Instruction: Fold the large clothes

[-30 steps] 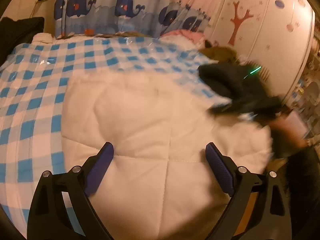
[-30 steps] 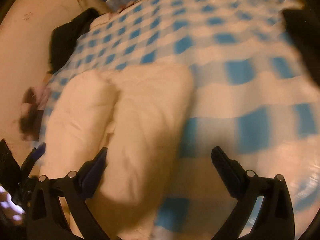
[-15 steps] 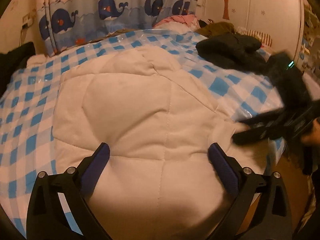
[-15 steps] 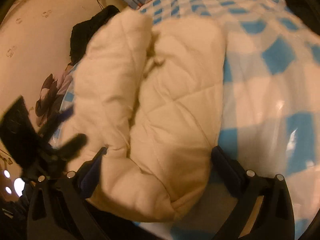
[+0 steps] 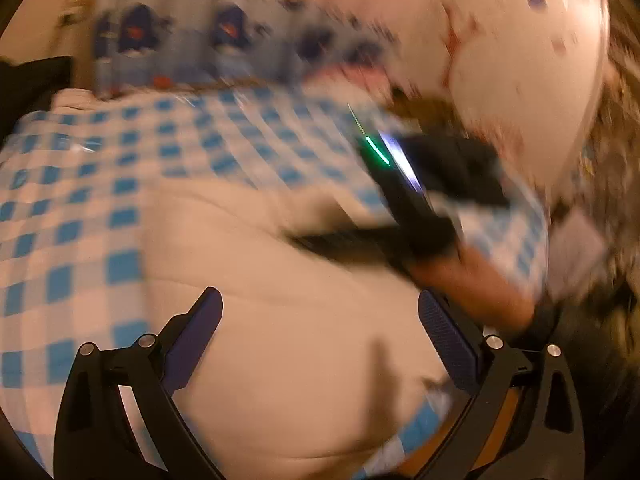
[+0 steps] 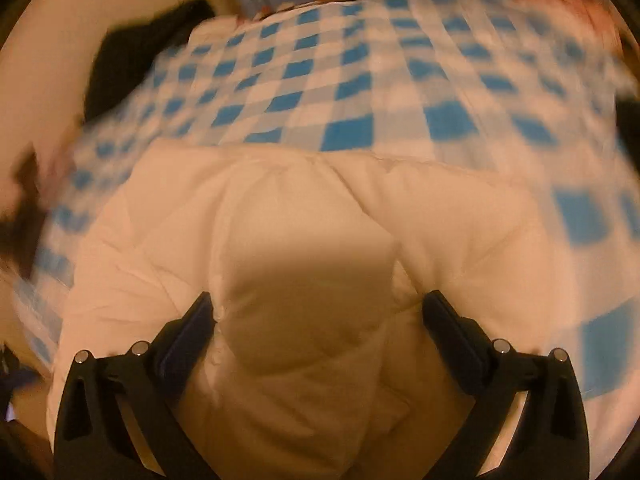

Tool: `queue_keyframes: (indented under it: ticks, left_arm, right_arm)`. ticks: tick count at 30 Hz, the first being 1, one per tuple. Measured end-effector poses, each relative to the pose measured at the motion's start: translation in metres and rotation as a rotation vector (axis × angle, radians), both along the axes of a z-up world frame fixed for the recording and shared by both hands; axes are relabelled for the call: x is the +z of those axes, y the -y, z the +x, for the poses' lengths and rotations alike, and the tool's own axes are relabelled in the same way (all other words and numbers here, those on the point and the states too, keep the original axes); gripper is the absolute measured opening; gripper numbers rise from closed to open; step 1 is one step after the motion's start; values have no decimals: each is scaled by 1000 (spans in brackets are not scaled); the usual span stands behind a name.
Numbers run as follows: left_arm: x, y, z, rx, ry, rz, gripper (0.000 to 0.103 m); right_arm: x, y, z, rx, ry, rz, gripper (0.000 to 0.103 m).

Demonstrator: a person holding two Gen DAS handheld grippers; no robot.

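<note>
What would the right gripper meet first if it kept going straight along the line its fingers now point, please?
Most likely the cream quilted jacket. The right gripper is open and angled down, and a raised, padded fold of the jacket fills the space between and just ahead of its fingers. Blur leaves the gap unclear; the checked bed cover lies farther on.

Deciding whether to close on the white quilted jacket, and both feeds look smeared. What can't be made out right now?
- Left wrist view: right gripper is motion-smeared, so its jaws are unreadable there.
- Left wrist view: dark clothes beyond it, blurred; garment type unclear.
- Right wrist view: white jacket bulges between the open right gripper; pad contact can't be confirmed, near hem cut off by the lower edge.
- Left gripper open above the jacket; the gap between them is unclear.
</note>
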State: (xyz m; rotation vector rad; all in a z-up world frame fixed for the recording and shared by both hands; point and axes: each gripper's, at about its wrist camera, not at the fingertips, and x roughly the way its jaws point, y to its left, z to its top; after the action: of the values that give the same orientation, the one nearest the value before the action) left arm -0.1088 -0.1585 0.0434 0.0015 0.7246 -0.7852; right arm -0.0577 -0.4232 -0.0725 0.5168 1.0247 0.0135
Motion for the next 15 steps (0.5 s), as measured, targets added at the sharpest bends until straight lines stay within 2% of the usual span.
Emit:
queue_keyframes:
  ticks: [3,6,8,10,12,14,15]
  left_arm:
    - [-9,-13,38,37,-76,-29,95]
    - [-49,0,60,2,-181,16,95]
    - [-66,10,52,19,-116,95,95]
    - [-68,5,47,30,-104,76,95]
    - [-69,0,49,31,-111,66,95]
    - [-68,1,49,33,-104,75,95]
    - [-67,2,49,35,-98,82,95]
  right_arm:
    - [-3,7,-14,-31,39,30,97]
    - [-5,8,-16,-36,49,47,97]
    - [4,8,-8,-11,-2,57,96]
    - [31,4,-3,-23,0,-6,96]
    - [67,-1,1,-45,76,-92,96]
    - [83,-8,9,-45,114,-165,96]
    - [83,-14,17,-38,102,-221,96]
